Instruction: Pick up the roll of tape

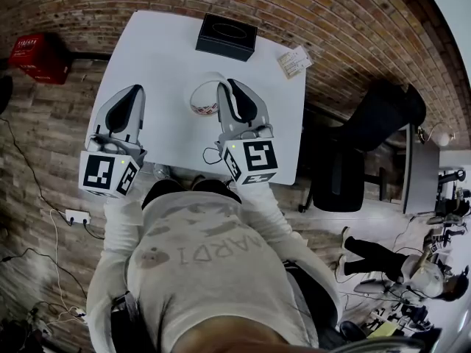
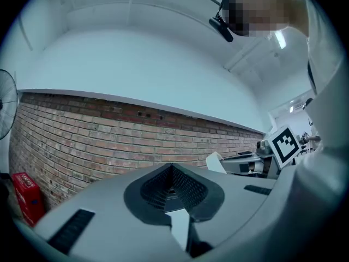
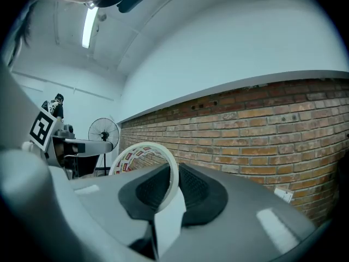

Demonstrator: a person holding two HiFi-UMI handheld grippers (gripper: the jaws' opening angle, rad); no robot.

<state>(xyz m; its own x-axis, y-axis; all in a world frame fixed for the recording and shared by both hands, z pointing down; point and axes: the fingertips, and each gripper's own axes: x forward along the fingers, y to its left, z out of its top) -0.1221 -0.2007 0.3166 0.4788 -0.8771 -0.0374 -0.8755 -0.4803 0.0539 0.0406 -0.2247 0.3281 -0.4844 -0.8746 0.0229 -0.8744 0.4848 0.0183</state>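
Pale sweatshirt (image 1: 199, 259) nearest, then both grippers held level over the white table (image 1: 154, 50): left gripper (image 1: 131, 94) closed on nothing, idle alongside; right gripper (image 1: 225, 93) pinching the roll of tape (image 1: 204, 98) by its wall, seemingly lifted clear, short of a black tissue box (image 1: 226, 37).

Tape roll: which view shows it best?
Right gripper view. The tape roll sits at the centre there, its band pinched between the jaws of the right gripper, with its printed inner face visible. The head view shows it small, part-hidden by that gripper, over the white table. The left gripper view doesn't show it.
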